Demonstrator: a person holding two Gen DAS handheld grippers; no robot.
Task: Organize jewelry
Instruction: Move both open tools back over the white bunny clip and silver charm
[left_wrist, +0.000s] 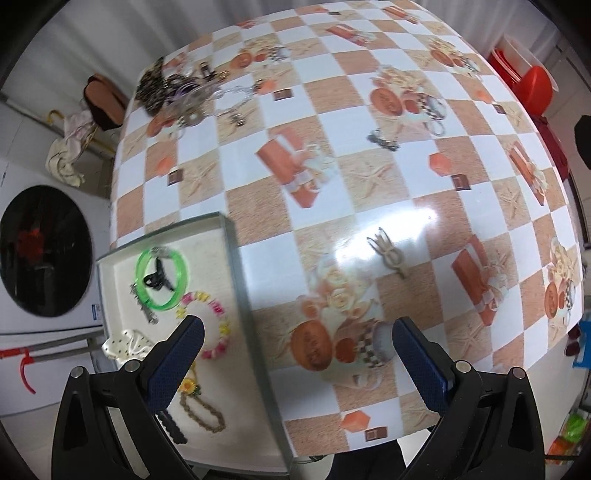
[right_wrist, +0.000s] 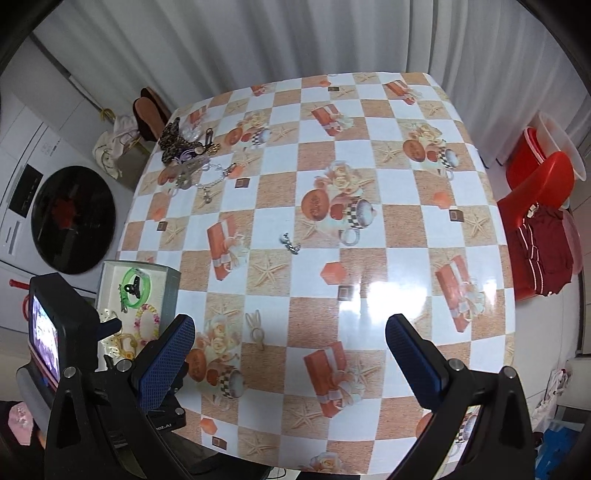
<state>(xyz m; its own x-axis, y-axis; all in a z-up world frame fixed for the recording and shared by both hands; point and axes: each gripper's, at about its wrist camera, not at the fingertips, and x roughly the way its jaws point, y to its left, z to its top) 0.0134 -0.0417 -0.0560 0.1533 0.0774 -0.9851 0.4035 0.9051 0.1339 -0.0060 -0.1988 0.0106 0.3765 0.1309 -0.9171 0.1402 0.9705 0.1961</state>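
We hold both tongs above a table (right_wrist: 369, 155) under a checked orange-and-white cloth; the left gripper (left_wrist: 297, 334) stands wide with nothing between its blue pads, hovering over the tray's right wall; the right gripper (right_wrist: 290, 332) is spread to its widest and empty too, over bare cloth; in the left wrist view a white tray (left_wrist: 231, 258) sits at eight o'clock at the table's corner; inside it we see a green bangle (left_wrist: 181, 275) ringing a black claw clip (left_wrist: 157, 278), a pink-and-yellow beaded bracelet (left_wrist: 218, 321) just below it at five o'clock, a white dotted scrunchie (left_wrist: 125, 345) at the lower left, and a brown chain with a sunflower (left_wrist: 205, 413) nearest us; on the cloth a beige hair clip (left_wrist: 389, 254) lies near the centre; a small dark silvery piece (left_wrist: 384, 140) rests at one o'clock; a tangled heap of jewelry (left_wrist: 177, 92) waits at eleven o'clock by the far corner, well apart from the tray; in the right wrist view the beige clip lies at nine o'clock of the opening, near the left pad
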